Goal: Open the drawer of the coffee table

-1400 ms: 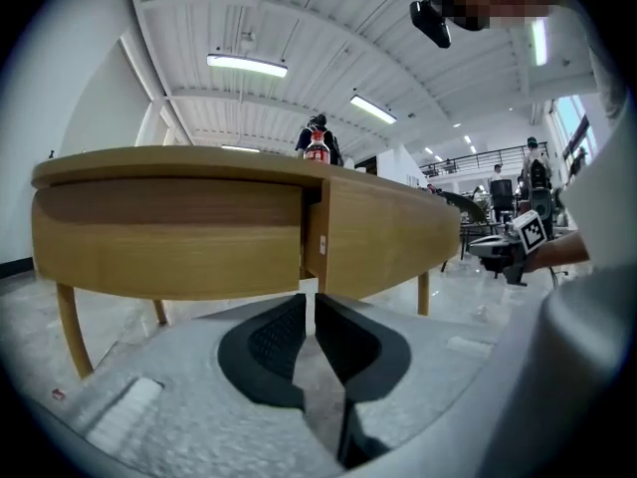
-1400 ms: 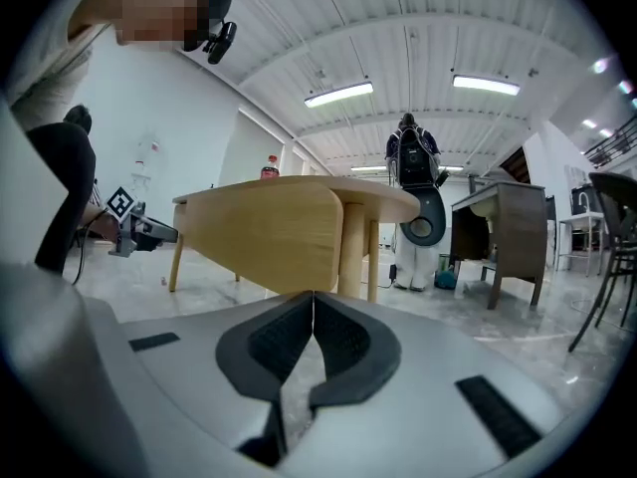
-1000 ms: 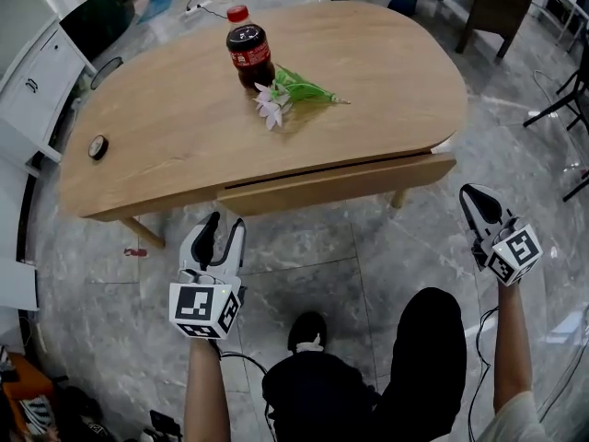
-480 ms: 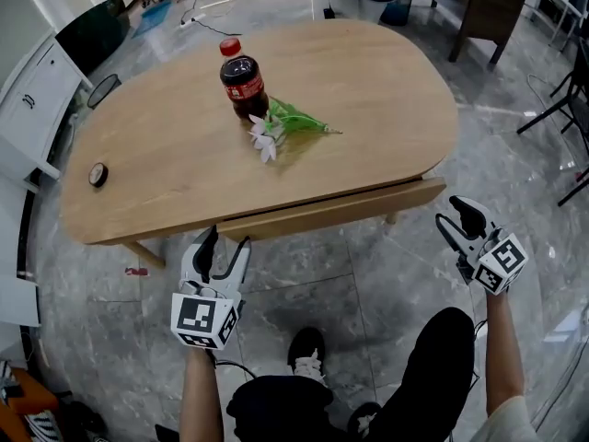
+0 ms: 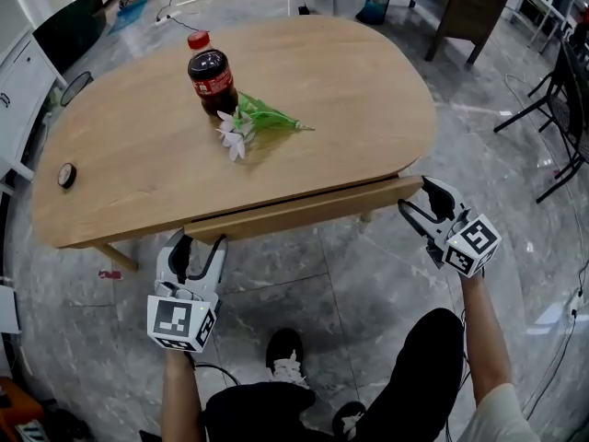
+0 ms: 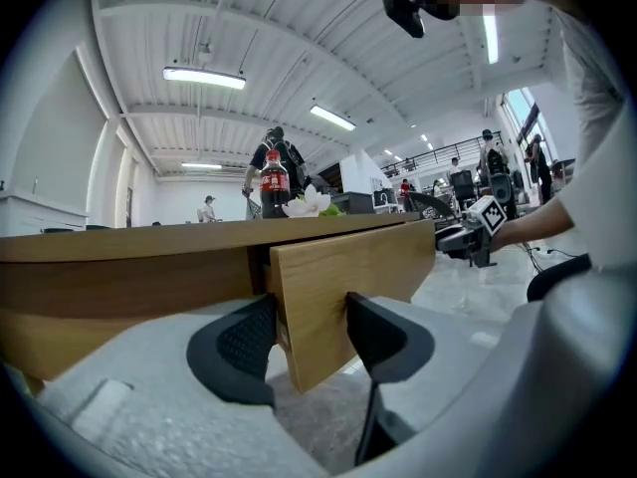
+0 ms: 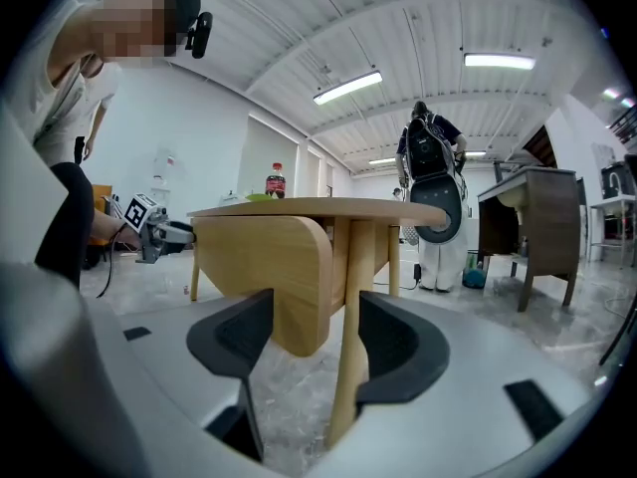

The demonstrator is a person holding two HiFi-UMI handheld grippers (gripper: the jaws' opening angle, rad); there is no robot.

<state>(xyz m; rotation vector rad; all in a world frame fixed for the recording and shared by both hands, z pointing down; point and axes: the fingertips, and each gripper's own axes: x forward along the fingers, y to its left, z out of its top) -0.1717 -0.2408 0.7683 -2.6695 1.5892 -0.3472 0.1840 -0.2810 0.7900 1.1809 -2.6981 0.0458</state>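
The oval wooden coffee table (image 5: 110,191) has one long drawer (image 5: 304,208) under its near edge, standing slightly out with a dark gap behind its front. My left gripper (image 5: 196,247) is open at the drawer's left end. In the left gripper view that end of the panel (image 6: 338,277) stands between the left gripper's (image 6: 311,332) two pads, which are not pressing on it. My right gripper (image 5: 420,198) is at the drawer's right end and its jaws are opening. In the right gripper view (image 7: 314,352) the rounded drawer end (image 7: 269,267) shows between the jaws, untouched.
A cola bottle (image 5: 210,79), a fake flower (image 5: 244,127) and a small black disc (image 5: 66,174) sit on the tabletop. A table leg (image 7: 350,317) stands just behind the drawer's right end. A dark cabinet (image 5: 469,7) is at the back right, white cabinets (image 5: 14,99) at the left.
The right gripper went from shut to wide open and moved left up to the drawer's right end. The left gripper's jaws widened and closed in on the drawer's left end.
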